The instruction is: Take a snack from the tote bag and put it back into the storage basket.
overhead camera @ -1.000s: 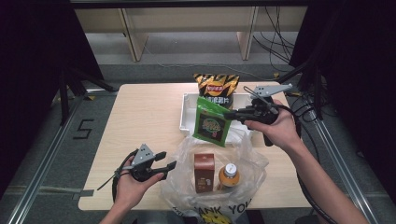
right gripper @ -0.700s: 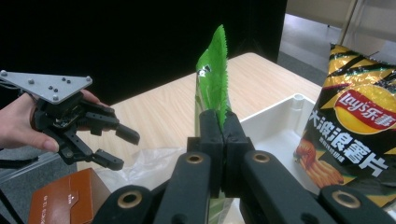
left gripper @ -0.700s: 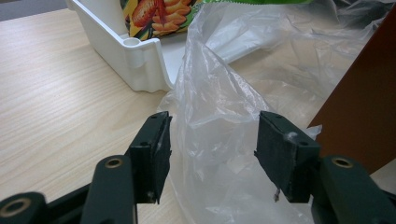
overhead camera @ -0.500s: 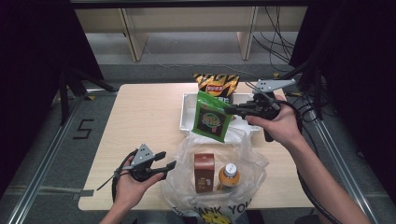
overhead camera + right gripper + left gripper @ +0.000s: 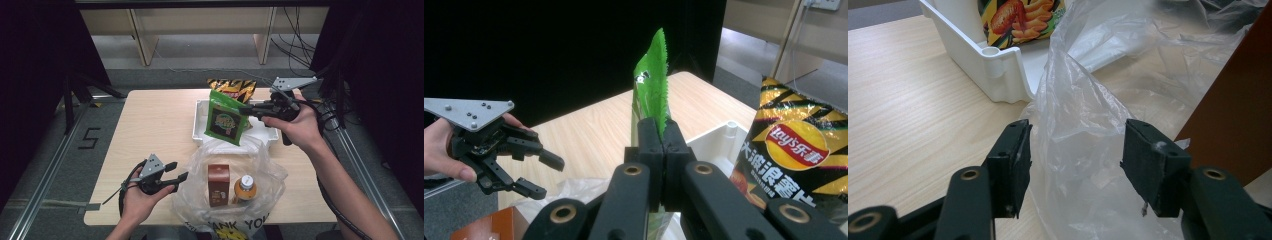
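My right gripper (image 5: 246,111) is shut on the top edge of a green snack bag (image 5: 226,121), which hangs in the air over the white tray (image 5: 199,131). In the right gripper view the jaws (image 5: 659,135) pinch the bag's serrated green edge (image 5: 652,87). My left gripper (image 5: 178,170) stands open at the left side of a clear plastic bag (image 5: 200,200). In the left gripper view a fold of that film (image 5: 1073,125) rises between the open jaws (image 5: 1075,155), and the pads do not press it. A brown carton (image 5: 218,184) and an orange-capped bottle (image 5: 244,188) stand in the bag.
A yellow and black crisp bag (image 5: 231,87) leans at the tray's far end, close on the right in the right gripper view (image 5: 796,145). The brown carton (image 5: 1233,110) stands just right of my left jaws. Cables lie past the table's right edge.
The right gripper has carried the green bag slightly up and toward the far side. The left gripper has kept still and open.
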A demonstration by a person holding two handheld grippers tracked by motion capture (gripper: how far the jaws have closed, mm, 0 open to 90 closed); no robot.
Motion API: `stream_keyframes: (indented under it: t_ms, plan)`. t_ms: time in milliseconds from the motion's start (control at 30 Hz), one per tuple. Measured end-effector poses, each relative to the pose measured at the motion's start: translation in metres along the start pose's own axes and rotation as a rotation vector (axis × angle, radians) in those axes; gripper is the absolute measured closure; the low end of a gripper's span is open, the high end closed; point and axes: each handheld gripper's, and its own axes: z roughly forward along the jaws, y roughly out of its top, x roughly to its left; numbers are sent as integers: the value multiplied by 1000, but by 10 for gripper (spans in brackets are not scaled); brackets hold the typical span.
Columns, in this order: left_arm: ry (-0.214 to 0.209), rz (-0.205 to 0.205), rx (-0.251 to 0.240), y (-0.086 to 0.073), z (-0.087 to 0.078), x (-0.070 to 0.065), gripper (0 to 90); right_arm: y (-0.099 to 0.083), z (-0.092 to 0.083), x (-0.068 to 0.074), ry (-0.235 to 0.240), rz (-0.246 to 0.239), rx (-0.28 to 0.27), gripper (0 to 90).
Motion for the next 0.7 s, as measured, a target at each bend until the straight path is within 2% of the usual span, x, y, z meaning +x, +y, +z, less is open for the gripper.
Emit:
stream_keyframes:
  t_ms: [100, 167, 200, 233, 267, 367, 400, 433, 467, 500, 533, 567, 667, 700]
  plan:
    - [3, 3, 5, 0, 1, 0, 442, 2, 1, 0, -9, 1, -15, 900]
    - [-5, 3, 1, -1, 2, 0, 442, 4, 0, -2, -14, -7, -6, 900]
    - [-4, 3, 1, -1, 2, 0, 442, 4, 1, -1, -20, 11, -16, 900]
    - [-4, 3, 1, -1, 2, 0, 442, 5, 0, -3, -22, -13, -21, 900]
    - [-4, 5, 0, -1, 2, 0, 442, 6, 0, -4, -30, -16, -20, 900]
    - [-1, 18, 2, 0, 1, 0, 442, 7, 0, -7, -32, -7, -25, 900]
    - [0, 18, 2, 0, 1, 0, 442, 8, 0, -6, -34, 12, -20, 900]
    - [1, 14, 2, 0, 1, 0, 442, 9, 0, -9, -40, -9, -28, 900]
    - [1, 15, 3, 0, 1, 0, 442, 9, 1, -10, -27, -6, -34, 900]
    - [1, 12, 3, 0, 1, 0, 442, 10, 1, -9, -34, 13, -31, 900]
    - [0, 14, 3, 0, 1, 0, 443, 11, 1, -12, -37, 6, -33, 900]
    - [3, 4, 4, 0, 1, 0, 442, 11, 0, -12, -46, 21, -31, 900]
    - [-6, 6, 5, -1, 1, 1, 442, 13, 1, -18, -60, -5, -43, 900]
    - [-5, 13, 2, -1, 2, 1, 442, 13, 1, -18, -57, 18, -39, 900]
